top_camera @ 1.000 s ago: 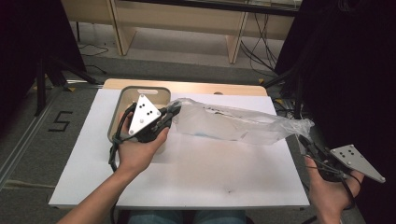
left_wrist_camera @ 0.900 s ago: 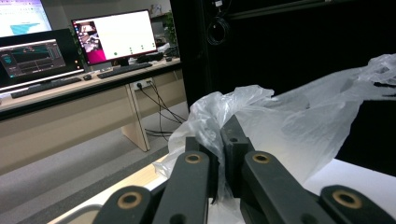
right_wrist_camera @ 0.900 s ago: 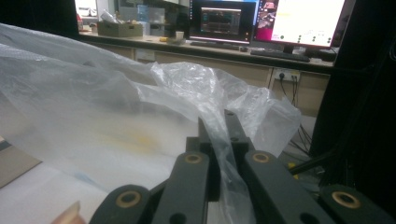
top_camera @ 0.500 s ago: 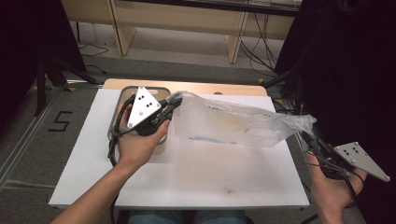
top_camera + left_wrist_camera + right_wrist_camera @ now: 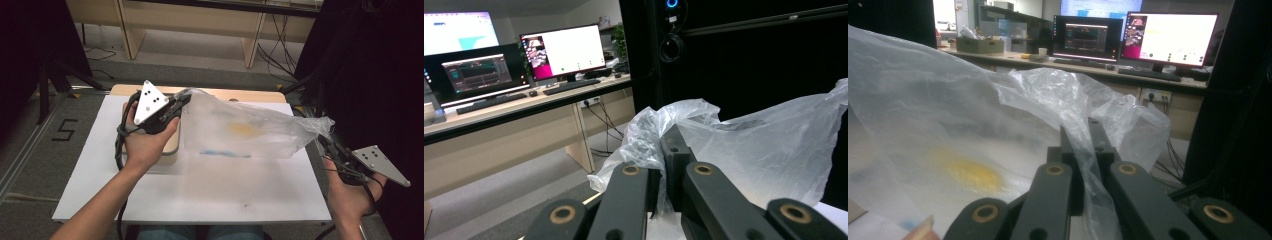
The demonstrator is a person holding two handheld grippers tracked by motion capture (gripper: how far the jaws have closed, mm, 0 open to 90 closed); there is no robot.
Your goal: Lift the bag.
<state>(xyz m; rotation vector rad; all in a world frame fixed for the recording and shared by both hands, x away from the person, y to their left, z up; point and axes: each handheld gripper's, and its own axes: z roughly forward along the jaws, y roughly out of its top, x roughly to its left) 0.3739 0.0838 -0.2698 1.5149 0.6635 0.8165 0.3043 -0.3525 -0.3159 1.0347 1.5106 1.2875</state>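
The left gripper (image 5: 181, 102), held in the person's left hand (image 5: 145, 142) over the far left part of the counter (image 5: 200, 195), has its two black jaws closed together on a bunched corner of the clear plastic bag (image 5: 245, 132); in the left gripper view the crumpled film is pinched between the jaws of the left gripper (image 5: 663, 150) and spills out to either side of them. Under that hand sits a shallow tan tray (image 5: 170, 147), just beside the bag's left edge, and a grey three-cornered plate (image 5: 149, 101) rides on top of the gripper. The plastic bag (image 5: 774, 150) hangs stretched between the two grippers, lifted above the white counter top and sloping a little downward toward the right, with a faint yellow patch (image 5: 243, 129) and a thin blue streak (image 5: 222, 152) showing through the film. Its right end gathers into a wrinkled tuft where the right gripper (image 5: 326, 142) takes it, off the counter's right edge, held in the right hand (image 5: 352, 197). In the right gripper view the jaws of the right gripper (image 5: 1083, 137) are likewise shut tight on a fold of the plastic bag (image 5: 948, 115), the film trailing down between them, with the yellow patch (image 5: 970, 172) to the left.
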